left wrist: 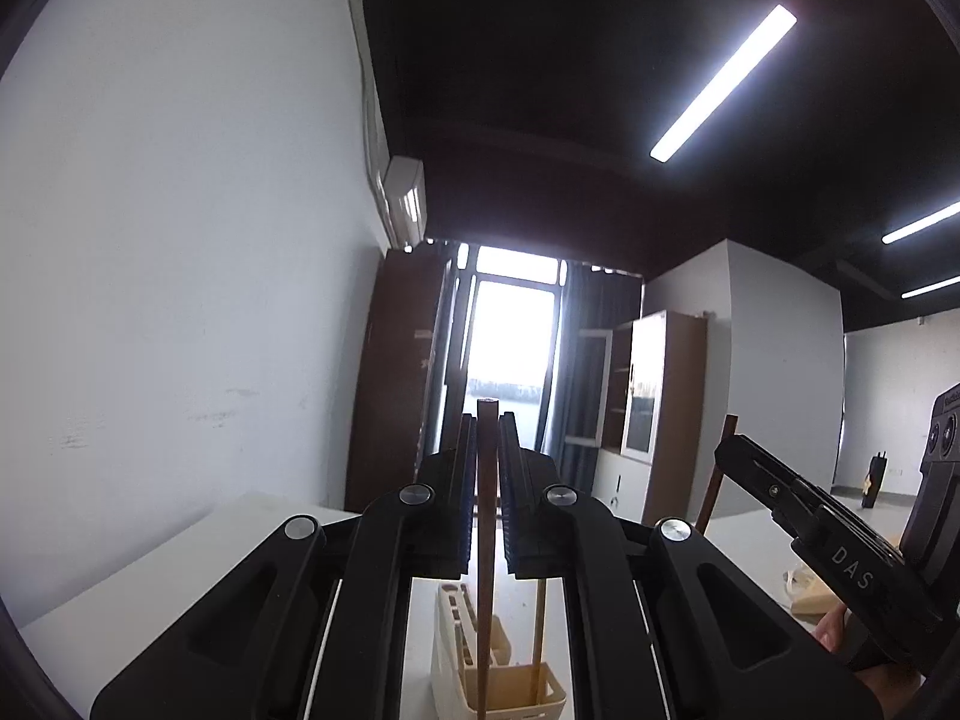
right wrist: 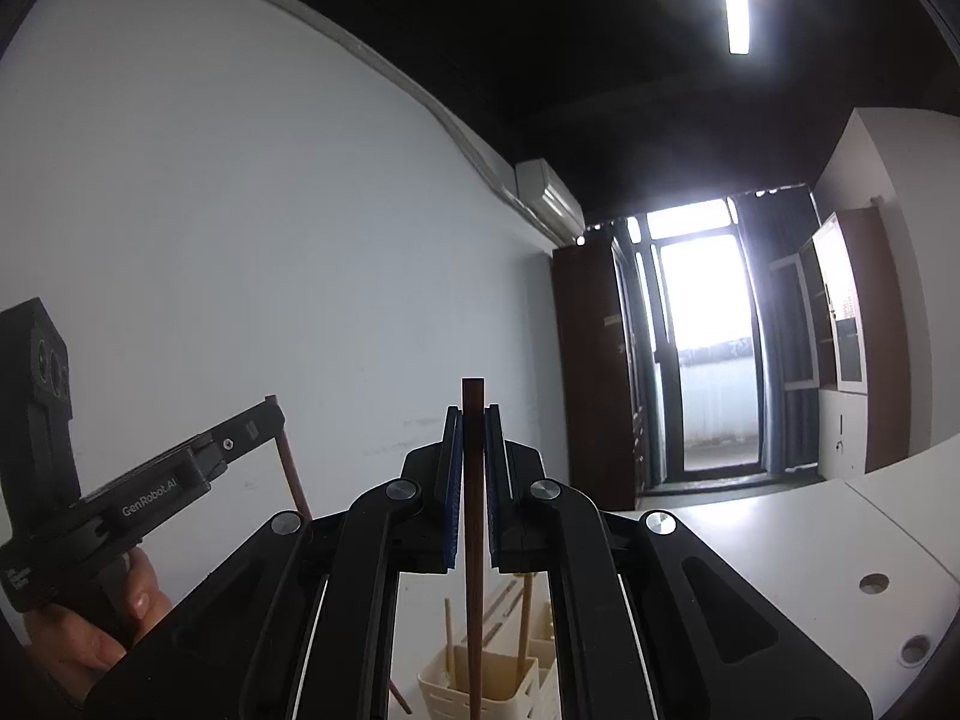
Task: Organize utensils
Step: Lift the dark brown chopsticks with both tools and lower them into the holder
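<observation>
My left tongs (left wrist: 487, 438) are pinched narrow on one dark chopstick (left wrist: 486, 516); my right tongs (right wrist: 473, 426) are clamped the same on a second chopstick (right wrist: 473, 498); both sticks stand upright, tips just past the pads; the cream slotted holder (right wrist: 480, 684) sits near on the white table (right wrist: 780, 540), below both, two pale sticks (right wrist: 524, 618) standing in it; open air surrounds each grip.

My left gripper (left wrist: 487, 420) and right gripper (right wrist: 473, 411) each hold a chopstick (left wrist: 486, 516) upright between the jaws, side by side above the utensil holder (right wrist: 498, 690) on the tabletop (right wrist: 780, 540).
</observation>
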A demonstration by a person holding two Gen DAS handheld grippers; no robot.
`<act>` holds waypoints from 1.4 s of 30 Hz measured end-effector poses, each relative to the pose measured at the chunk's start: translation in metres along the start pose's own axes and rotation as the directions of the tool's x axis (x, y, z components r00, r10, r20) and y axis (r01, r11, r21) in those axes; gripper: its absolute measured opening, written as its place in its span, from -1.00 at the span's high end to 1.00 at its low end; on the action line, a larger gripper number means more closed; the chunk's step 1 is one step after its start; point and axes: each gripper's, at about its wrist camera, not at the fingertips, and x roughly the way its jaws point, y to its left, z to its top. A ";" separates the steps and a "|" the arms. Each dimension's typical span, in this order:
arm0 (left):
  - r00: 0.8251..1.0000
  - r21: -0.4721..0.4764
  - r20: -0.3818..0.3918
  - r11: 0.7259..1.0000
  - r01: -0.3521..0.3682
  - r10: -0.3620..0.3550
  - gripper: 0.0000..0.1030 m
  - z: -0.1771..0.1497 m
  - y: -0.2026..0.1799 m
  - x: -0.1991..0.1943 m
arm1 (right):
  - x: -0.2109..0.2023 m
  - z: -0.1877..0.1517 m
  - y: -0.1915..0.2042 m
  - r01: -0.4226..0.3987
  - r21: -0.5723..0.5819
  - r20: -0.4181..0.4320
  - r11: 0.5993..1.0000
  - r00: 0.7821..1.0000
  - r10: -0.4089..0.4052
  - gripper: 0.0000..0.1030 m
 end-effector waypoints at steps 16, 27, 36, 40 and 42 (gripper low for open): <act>0.996 0.006 0.094 1.000 0.007 -0.007 0.87 -0.020 -0.015 0.034 | 0.011 -0.018 -0.020 0.024 0.017 0.176 1.000 0.984 -0.027 0.85; 0.989 0.056 -0.147 0.998 0.005 0.004 0.87 -0.046 -0.009 0.070 | 0.046 -0.043 -0.026 0.046 0.023 -0.003 0.999 0.999 -0.046 0.85; 0.958 0.027 -0.284 0.999 0.043 -0.033 0.87 -0.062 0.003 0.084 | 0.055 -0.056 -0.018 0.050 -0.001 -0.121 0.999 0.991 -0.050 0.85; 0.940 0.002 -0.339 0.999 0.047 -0.043 0.87 -0.070 0.011 0.093 | 0.063 -0.064 -0.014 0.052 -0.018 -0.183 0.998 0.982 -0.055 0.85; 0.931 -0.008 -0.363 0.999 0.044 -0.043 0.87 -0.074 0.016 0.097 | 0.063 -0.067 -0.015 0.058 -0.017 -0.189 0.998 0.980 -0.060 0.85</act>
